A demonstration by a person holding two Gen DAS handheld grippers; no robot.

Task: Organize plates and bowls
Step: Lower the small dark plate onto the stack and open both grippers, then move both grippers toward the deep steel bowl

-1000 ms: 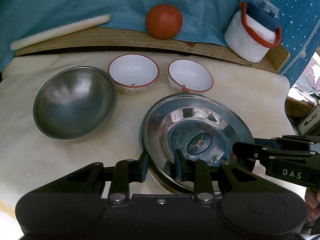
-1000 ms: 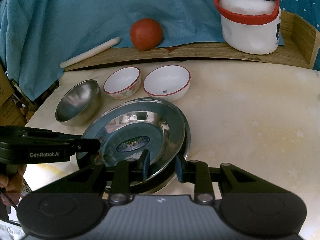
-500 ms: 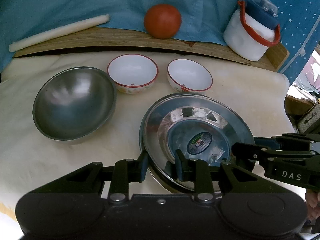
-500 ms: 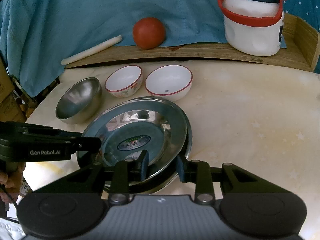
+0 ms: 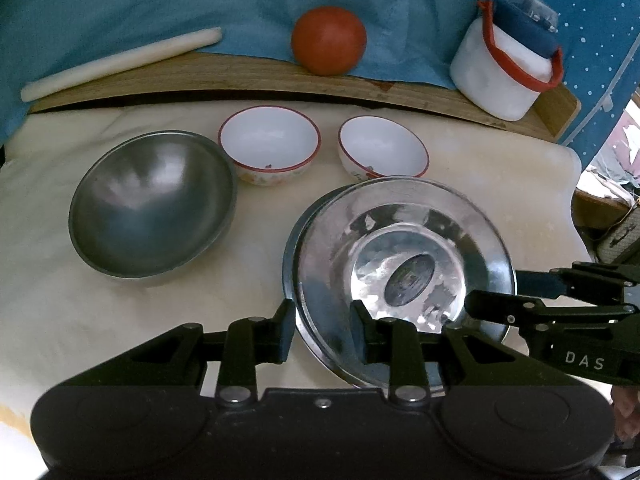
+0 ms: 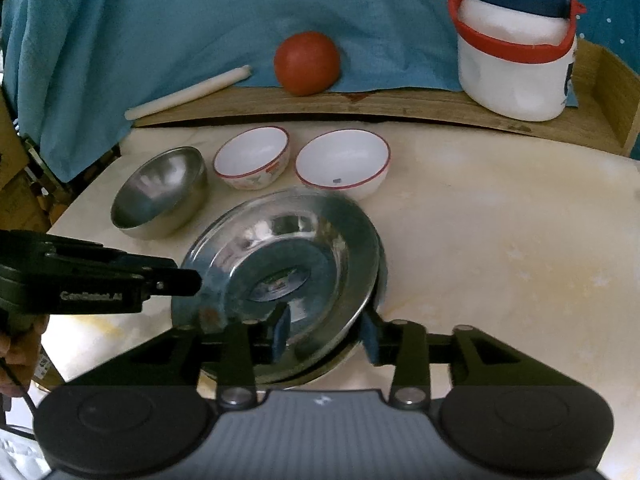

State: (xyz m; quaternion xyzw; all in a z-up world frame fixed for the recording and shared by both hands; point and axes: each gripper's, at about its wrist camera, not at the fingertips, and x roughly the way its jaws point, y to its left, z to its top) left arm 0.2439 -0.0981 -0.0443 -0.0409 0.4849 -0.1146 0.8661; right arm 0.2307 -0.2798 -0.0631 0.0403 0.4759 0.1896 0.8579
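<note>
A shiny steel plate (image 5: 400,256) with a sticker lies tilted over a second steel plate (image 5: 289,256) beneath it. My left gripper (image 5: 322,330) straddles the top plate's near rim, jaws a little apart around it. My right gripper (image 6: 324,330) straddles the same plate's rim (image 6: 280,256) from the other side; it also shows in the left wrist view (image 5: 492,304). A steel bowl (image 5: 152,204) stands at the left. Two white red-rimmed bowls (image 5: 270,144) (image 5: 382,152) stand behind the plates.
A wooden shelf (image 5: 240,76) runs along the back with a white rolling pin (image 5: 120,62), a red ball (image 5: 328,40) and a white red-handled jar (image 5: 508,64). Blue cloth hangs behind. The table edge (image 5: 572,184) drops off at the right.
The top steel plate has lifted and tilted off the lower plate, with motion blur. Both grippers rose slightly with its rim between their jaws.
</note>
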